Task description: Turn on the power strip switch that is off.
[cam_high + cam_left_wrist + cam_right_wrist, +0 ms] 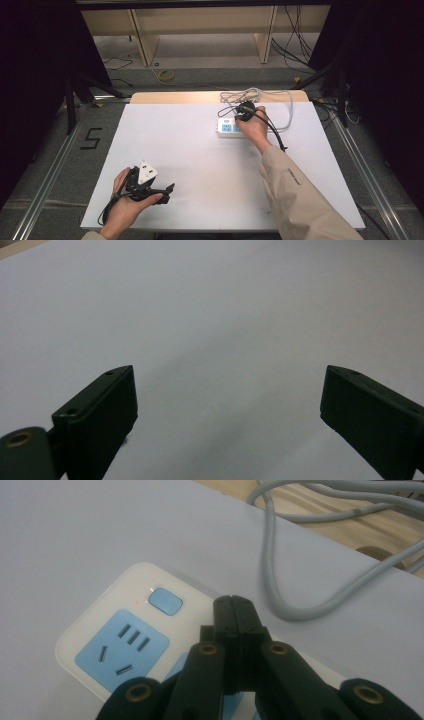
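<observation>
A white power strip [226, 128] with blue socket faces lies at the back of the white table, right of centre. Up close in the right gripper view, the power strip [87, 635] has a blue switch button [165, 600] with a small red light beside it. My right gripper [235, 609] hovers just over the strip near that button, jaws shut together with nothing between them. That right gripper [244, 112] is over the strip's right part. My left gripper [227, 412] stands open over bare table, and the left gripper [167, 192] is at the table's front left.
A grey cable [280, 107] loops behind and right of the strip; the grey cable [300, 555] partly lies on the wooden strip [175, 97] along the table's back edge. The white table top [175, 150] spreads between the two hands. Black frames and floor cables surround the table.
</observation>
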Action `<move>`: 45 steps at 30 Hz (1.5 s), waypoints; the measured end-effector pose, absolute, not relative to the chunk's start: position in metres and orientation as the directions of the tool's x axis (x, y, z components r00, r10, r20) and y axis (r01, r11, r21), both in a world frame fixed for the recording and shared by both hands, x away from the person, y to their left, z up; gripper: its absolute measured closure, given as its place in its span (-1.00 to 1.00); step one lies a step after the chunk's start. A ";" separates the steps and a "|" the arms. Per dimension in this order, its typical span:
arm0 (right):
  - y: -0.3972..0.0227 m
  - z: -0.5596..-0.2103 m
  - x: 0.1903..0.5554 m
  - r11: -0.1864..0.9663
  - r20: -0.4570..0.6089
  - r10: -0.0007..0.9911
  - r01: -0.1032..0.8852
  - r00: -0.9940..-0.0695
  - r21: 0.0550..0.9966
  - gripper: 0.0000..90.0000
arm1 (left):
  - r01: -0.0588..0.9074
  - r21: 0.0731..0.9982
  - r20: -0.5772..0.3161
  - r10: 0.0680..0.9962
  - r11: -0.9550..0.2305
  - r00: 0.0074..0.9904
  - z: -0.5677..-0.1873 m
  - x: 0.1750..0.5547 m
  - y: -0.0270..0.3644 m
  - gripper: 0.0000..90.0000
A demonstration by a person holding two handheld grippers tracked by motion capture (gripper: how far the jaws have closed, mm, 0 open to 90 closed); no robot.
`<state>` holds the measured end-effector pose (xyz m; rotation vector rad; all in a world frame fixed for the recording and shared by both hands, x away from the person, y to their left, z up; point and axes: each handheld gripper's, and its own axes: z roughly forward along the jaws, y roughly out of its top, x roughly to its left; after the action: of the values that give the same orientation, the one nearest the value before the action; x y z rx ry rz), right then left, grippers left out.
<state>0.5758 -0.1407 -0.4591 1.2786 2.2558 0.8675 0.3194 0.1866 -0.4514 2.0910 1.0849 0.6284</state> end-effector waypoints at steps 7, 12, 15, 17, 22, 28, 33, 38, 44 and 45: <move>-0.141 -0.459 0.576 0.386 -0.039 0.866 0.616 -0.499 0.687 1.00 | 0.506 0.757 0.102 0.839 -0.414 0.534 -0.451 0.320 0.187 -0.83; -0.141 -0.458 0.576 0.383 -0.041 0.867 0.611 -0.497 0.693 1.00 | 0.504 0.756 0.105 0.838 -0.417 0.536 -0.451 0.320 0.186 -0.83; -0.141 -0.457 0.576 0.386 -0.039 0.866 0.617 -0.498 0.686 1.00 | 0.504 0.756 0.105 0.838 -0.417 0.536 -0.451 0.320 0.186 -0.83; -0.142 -0.457 0.575 0.388 -0.042 0.866 0.616 -0.499 0.686 1.00 | 0.504 0.757 0.105 0.838 -0.417 0.536 -0.451 0.320 0.186 -0.83; -0.145 -0.456 0.575 0.375 -0.034 0.870 0.617 -0.492 0.692 1.00 | 0.503 0.756 0.107 0.836 -0.419 0.538 -0.451 0.320 0.186 -0.83; -0.148 -0.448 0.574 0.373 -0.034 0.868 0.604 -0.496 0.704 1.00 | 0.502 0.759 0.103 0.838 -0.414 0.535 -0.451 0.320 0.185 -0.83; -0.151 -0.448 0.571 0.378 -0.034 0.865 0.606 -0.500 0.700 1.00 | 0.504 0.758 0.104 0.839 -0.414 0.534 -0.451 0.321 0.185 -0.83; -0.156 -0.447 0.567 0.371 -0.020 0.860 0.600 -0.509 0.709 0.91 | 0.504 0.757 0.106 0.840 -0.416 0.533 -0.451 0.321 0.185 -0.82; -0.160 -0.443 0.560 0.377 -0.019 0.854 0.592 -0.520 0.712 0.89 | 0.505 0.755 0.108 0.839 -0.418 0.533 -0.451 0.322 0.184 -0.82; -0.161 -0.441 0.558 0.382 -0.019 0.850 0.590 -0.527 0.711 0.85 | 0.505 0.756 0.108 0.839 -0.417 0.533 -0.451 0.322 0.184 -0.82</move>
<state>0.5584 -0.1611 -0.4412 1.2487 2.2644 0.9313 0.3217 0.1841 -0.4513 2.0943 1.0846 0.6350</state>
